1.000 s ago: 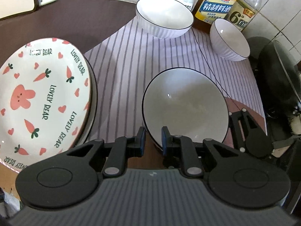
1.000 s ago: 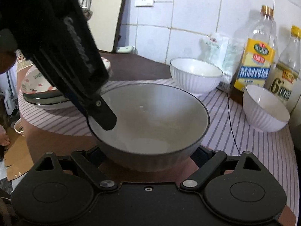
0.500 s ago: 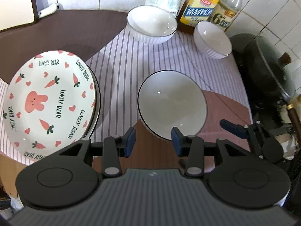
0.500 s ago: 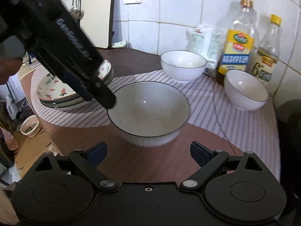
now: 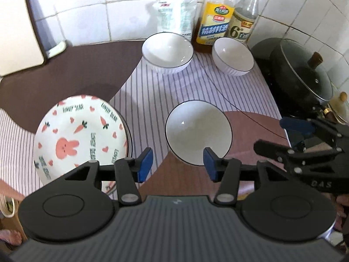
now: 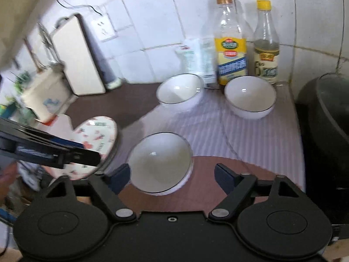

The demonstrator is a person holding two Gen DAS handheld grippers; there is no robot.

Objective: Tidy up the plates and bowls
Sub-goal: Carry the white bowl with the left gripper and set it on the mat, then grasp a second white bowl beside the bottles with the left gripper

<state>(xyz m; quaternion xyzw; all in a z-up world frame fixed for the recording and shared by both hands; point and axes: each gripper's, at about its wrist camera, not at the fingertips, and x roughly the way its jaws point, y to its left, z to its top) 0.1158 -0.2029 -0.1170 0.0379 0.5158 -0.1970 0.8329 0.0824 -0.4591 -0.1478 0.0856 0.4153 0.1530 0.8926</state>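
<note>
A white bowl with a dark rim (image 5: 198,132) (image 6: 160,160) sits alone at the near edge of the striped cloth. My left gripper (image 5: 177,164) is open and empty, just short of it. My right gripper (image 6: 172,178) is open and empty, also pulled back from the bowl; it shows at the right of the left wrist view (image 5: 305,139). A stack of plates, the top one printed with a rabbit and carrots (image 5: 79,135) (image 6: 93,144), lies to the left. Two more white bowls stand at the back, one larger (image 5: 167,52) (image 6: 180,91) and one smaller (image 5: 233,56) (image 6: 249,96).
Two bottles (image 5: 214,19) (image 5: 243,21) and a white bag (image 5: 174,15) stand against the tiled wall behind the bowls. A black lidded pot (image 5: 303,74) sits on the stove at the right. A cream board (image 6: 78,56) leans at the back left.
Both grippers let go of the near bowl, opened and drew back and up. The bowl now rests alone on the counter.
</note>
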